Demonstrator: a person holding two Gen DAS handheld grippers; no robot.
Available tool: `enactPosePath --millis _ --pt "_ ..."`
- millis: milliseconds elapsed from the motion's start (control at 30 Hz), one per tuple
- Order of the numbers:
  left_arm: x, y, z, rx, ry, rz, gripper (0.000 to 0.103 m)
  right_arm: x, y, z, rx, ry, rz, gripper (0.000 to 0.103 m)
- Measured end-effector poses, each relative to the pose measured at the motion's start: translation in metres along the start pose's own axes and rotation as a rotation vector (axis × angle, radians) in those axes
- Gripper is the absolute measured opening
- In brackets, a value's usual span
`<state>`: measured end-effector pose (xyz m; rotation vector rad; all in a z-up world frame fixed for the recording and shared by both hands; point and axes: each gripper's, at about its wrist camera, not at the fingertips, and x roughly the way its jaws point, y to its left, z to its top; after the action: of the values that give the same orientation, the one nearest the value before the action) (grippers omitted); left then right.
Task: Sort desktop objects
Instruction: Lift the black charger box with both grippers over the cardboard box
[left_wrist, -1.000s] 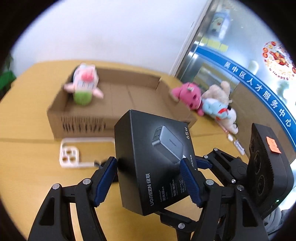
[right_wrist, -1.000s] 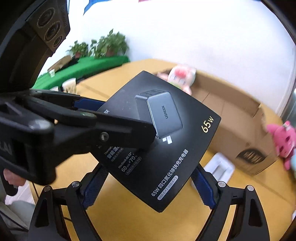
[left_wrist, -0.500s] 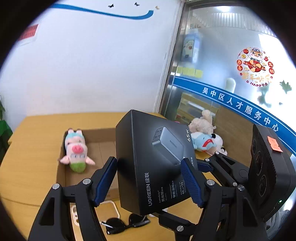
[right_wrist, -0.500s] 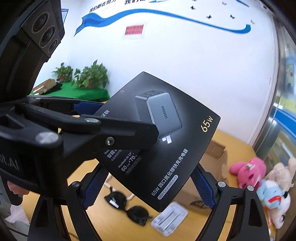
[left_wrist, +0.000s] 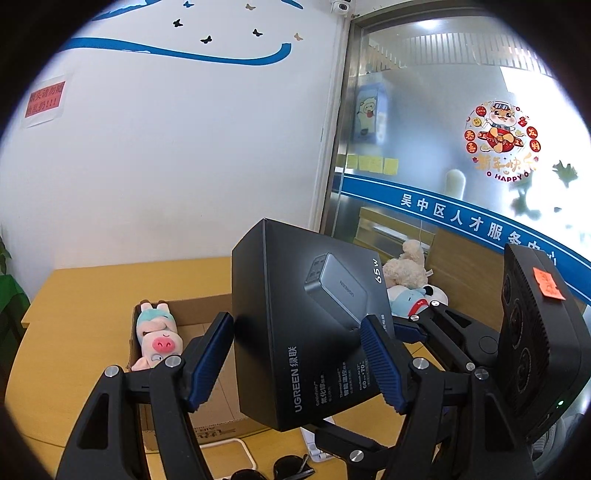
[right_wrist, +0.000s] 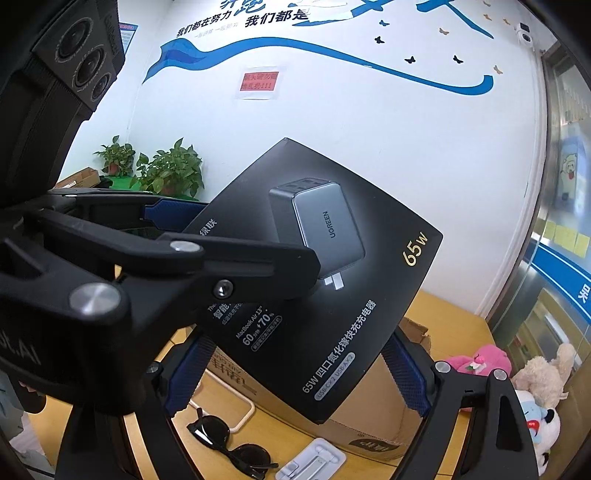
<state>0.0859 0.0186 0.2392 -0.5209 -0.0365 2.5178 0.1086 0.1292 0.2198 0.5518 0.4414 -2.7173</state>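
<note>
A black UGREEN charger box is held in the air above the yellow desk, gripped by both grippers at once. My left gripper is shut on its sides, blue pads against the box. My right gripper is shut on the same box from the other side. The open cardboard box stands below and behind, with a pink pig plush lying in it.
Black sunglasses, a white phone case and a white stand lie on the desk in front of the cardboard box. Pink, beige and blue plush toys sit at the right by the glass wall. Potted plants stand far left.
Both grippers have lifted the charger box upward and tilted up; the desk and cardboard box have dropped lower in both views. The grip on the box is unchanged.
</note>
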Motion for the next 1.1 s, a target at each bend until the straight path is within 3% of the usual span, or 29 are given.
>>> enactPosePath --millis 533,900,1100 --pt "0.07 0.036 0.015 0.006 0.024 -0.011 0.07 0.072 -0.033 0.011 -0.019 0.037 -0.02 0.087" --pt "0.186 0.105 0.032 -0.119 0.075 -0.019 0.07 0.194 -0.106 0.021 -0.05 0.111 0.068 0.087" --pt "0.25 0.142 0.025 -0.2 0.161 0.01 0.07 0.27 -0.14 0.015 -0.06 0.178 0.133 0.087"
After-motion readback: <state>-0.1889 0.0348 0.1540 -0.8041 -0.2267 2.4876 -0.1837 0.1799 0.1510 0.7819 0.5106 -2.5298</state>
